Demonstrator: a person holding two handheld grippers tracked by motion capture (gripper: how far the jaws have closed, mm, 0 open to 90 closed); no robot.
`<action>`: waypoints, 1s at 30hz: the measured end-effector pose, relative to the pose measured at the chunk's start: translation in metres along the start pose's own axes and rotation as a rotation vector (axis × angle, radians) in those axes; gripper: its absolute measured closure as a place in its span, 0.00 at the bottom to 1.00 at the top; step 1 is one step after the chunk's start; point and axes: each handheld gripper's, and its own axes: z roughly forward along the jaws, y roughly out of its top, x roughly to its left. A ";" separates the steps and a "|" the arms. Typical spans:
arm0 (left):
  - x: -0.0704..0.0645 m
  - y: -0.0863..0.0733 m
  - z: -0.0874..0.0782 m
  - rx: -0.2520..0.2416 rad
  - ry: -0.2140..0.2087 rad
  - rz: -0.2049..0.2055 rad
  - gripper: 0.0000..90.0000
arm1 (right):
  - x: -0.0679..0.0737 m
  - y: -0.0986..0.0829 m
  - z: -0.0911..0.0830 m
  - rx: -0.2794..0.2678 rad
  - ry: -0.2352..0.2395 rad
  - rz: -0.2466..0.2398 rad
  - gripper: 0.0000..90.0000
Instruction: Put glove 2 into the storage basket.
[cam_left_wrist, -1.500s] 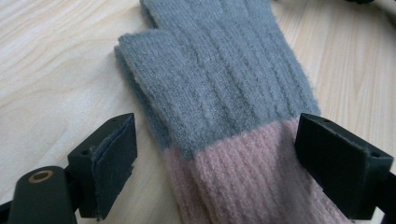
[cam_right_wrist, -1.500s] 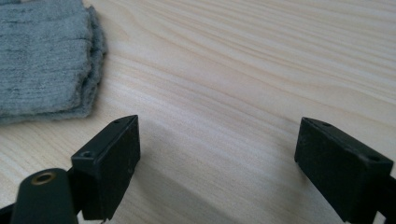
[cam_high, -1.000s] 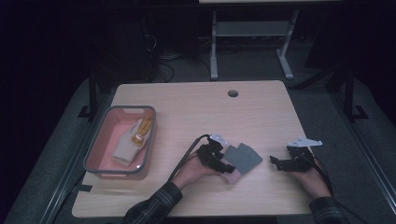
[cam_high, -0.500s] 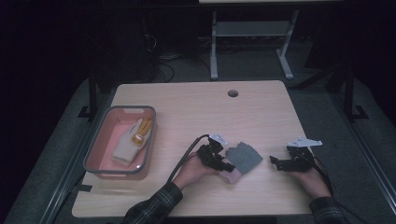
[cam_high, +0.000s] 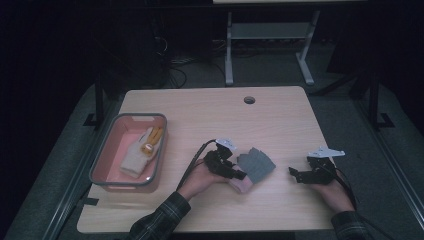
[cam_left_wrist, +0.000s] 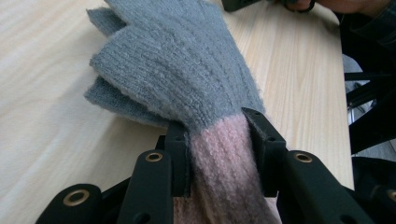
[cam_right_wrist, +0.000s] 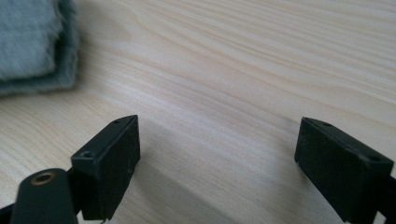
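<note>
On the surface (cam_high: 280, 115), pale wood grain, a round hole near the far edge. At the left side, a pink bin (cam_high: 100, 165) with a grey rim, holding a cream glove (cam_high: 134, 159) with orange-yellow fingers. Near the front middle, lying flat, a grey glove (cam_high: 256, 164) with a pink cuff, fingers pointing away to the right, cuff toward the person. Well apart from the bin, between the two grippers.

At the cuff, the left gripper (cam_high: 239, 176), held in the left hand (cam_high: 200, 179), a plaid sleeve behind it. Clamped on the glove: in the left gripper view, both black jaws pressed against the pink cuff (cam_left_wrist: 224, 172) from either side, right where pink meets grey, the knit bunched between them. Beyond, grey fingers (cam_left_wrist: 154, 56) fanned out on the wood.

To the right, near but not touching the glove, the right gripper (cam_high: 295, 174), low over the surface, in the right hand (cam_high: 334, 192), grey plate on top. Jaws spread wide in the right gripper view, bare wood between them, nothing held. In that view's upper left corner, a blurred grey edge of the glove (cam_right_wrist: 32, 46).
</note>
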 end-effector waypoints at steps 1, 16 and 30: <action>0.000 0.000 -0.002 -0.004 0.003 -0.002 0.73 | 0.000 0.000 0.000 0.000 0.000 -0.001 0.15; 0.005 0.001 -0.054 -0.037 0.051 -0.019 0.72 | 0.000 0.000 0.000 0.000 0.000 0.001 0.15; 0.021 -0.013 -0.121 -0.124 0.121 -0.091 0.72 | 0.000 0.000 0.000 0.000 0.001 0.001 0.15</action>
